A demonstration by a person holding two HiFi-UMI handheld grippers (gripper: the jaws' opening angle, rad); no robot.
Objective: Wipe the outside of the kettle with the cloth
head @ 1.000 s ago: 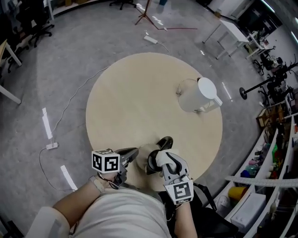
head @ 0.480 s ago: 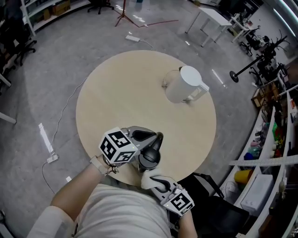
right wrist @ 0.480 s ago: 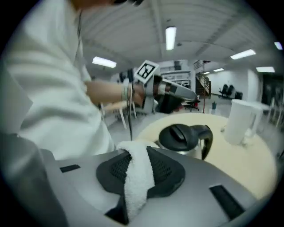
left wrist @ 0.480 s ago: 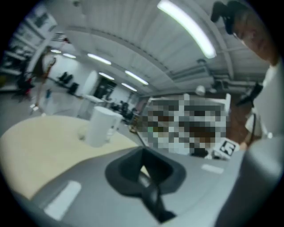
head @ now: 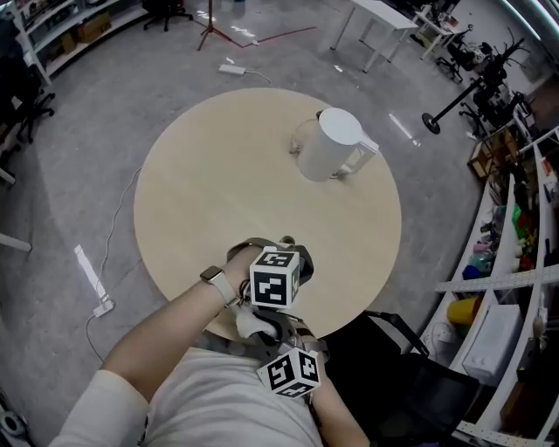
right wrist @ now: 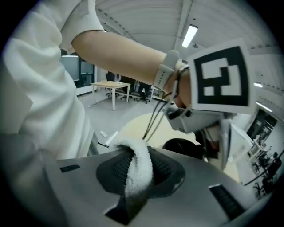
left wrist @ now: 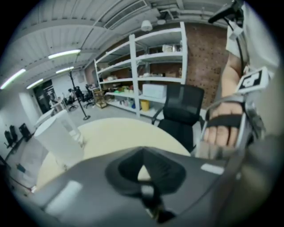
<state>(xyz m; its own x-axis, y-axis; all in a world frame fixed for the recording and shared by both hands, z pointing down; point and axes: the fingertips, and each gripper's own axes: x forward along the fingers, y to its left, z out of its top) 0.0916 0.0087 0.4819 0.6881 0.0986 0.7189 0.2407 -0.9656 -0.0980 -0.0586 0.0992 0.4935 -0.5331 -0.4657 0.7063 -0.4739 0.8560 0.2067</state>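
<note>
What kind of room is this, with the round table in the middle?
Probably a lab or workshop. There are open storage shelves stacked with boxes, a tripod stand and a power strip on the bare grey floor, and a white desk at the edge.

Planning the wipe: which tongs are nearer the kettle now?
Left. The left tongs are over the table's near side, short of the kettle; the right tongs, gripping the cloth, are farther back at the table's edge.

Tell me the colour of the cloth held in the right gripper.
White; the cloth shows best in the right gripper view, pinched between the jaws.
</note>
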